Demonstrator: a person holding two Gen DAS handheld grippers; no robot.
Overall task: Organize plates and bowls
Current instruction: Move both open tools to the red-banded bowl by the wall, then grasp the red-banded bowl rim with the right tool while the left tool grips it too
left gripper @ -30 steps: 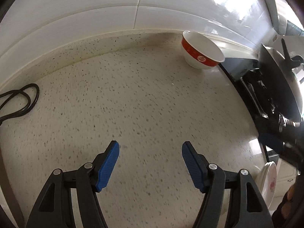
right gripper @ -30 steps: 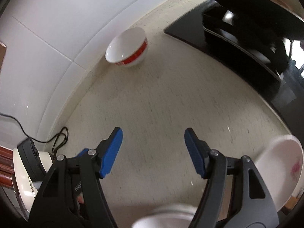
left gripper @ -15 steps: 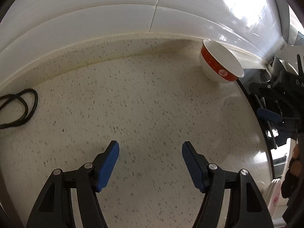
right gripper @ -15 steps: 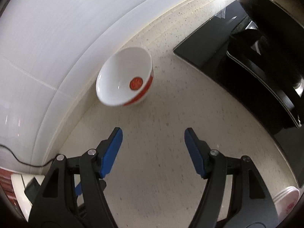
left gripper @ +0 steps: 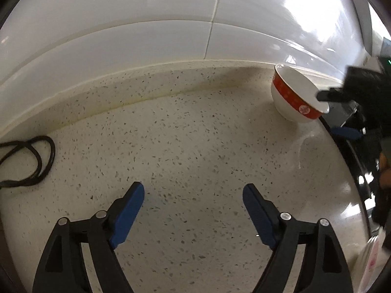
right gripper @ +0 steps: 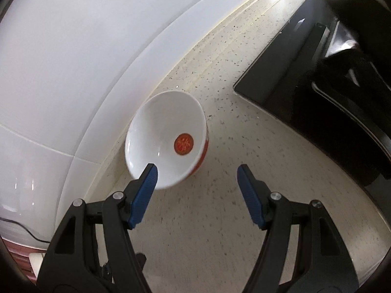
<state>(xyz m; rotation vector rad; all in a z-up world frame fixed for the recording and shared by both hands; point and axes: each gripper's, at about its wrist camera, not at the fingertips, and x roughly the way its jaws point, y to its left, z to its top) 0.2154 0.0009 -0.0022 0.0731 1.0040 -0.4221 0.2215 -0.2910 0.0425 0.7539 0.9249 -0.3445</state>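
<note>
A white bowl with a red band [left gripper: 294, 97] stands on the speckled counter against the tiled wall, at the far right of the left wrist view. In the right wrist view the same bowl [right gripper: 166, 136] shows a red emblem inside. My right gripper [right gripper: 196, 171] is open just short of it, its left fingertip [right gripper: 150, 171] over the near rim and nothing between the pads. My left gripper [left gripper: 193, 191] hovers over bare counter, its jaws opening with nothing between them. A white plate edge with pink print [left gripper: 371, 266] shows at the lower right.
A black cooktop [right gripper: 305, 80] with dark cookware lies right of the bowl. A coiled black cable [left gripper: 29, 161] lies at the counter's left. The white tiled wall [left gripper: 171, 24] closes the back. A red and white appliance [right gripper: 17, 249] sits at the lower left.
The right gripper has travelled toward the bowl, which now looms large at its left fingertip. The left gripper's jaws have spread wider, and the bowl has slid rightward in its view.
</note>
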